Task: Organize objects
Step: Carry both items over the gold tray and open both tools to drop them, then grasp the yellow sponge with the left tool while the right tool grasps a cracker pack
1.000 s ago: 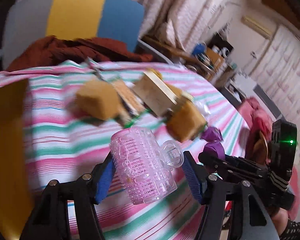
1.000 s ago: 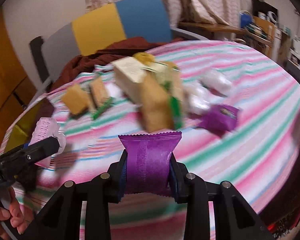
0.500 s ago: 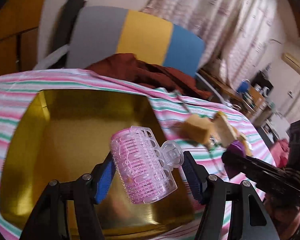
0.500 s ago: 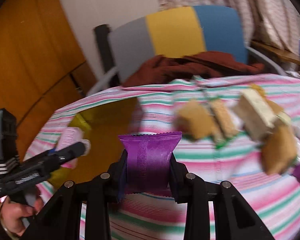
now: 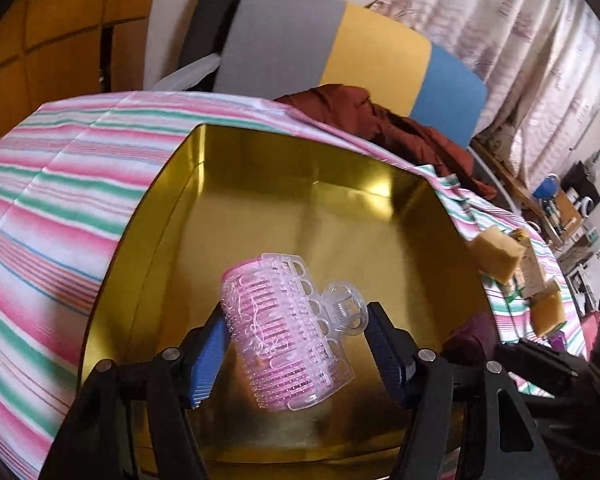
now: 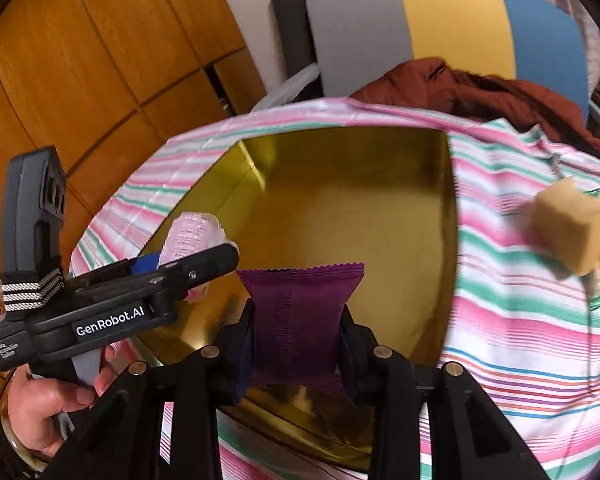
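My left gripper (image 5: 296, 344) is shut on a pink clear hair roller clip (image 5: 288, 332) and holds it above the gold tray (image 5: 260, 208). The left gripper also shows in the right wrist view (image 6: 196, 264), with the roller (image 6: 192, 236) over the tray's left rim. My right gripper (image 6: 298, 340) is shut on a purple snack packet (image 6: 298, 312) above the near part of the gold tray (image 6: 340, 208). The tray holds nothing inside.
The tray sits on a pink, green and white striped tablecloth (image 5: 40, 220). Tan sponge blocks (image 5: 496, 252) and other small items lie to the right; one block also shows in the right wrist view (image 6: 568, 228). A grey, yellow and blue chair (image 5: 340, 48) with brown cloth (image 5: 380, 120) stands behind.
Both grippers have swung left from the pile of objects to above the gold tray, each still holding its item. The tray now fills both views.
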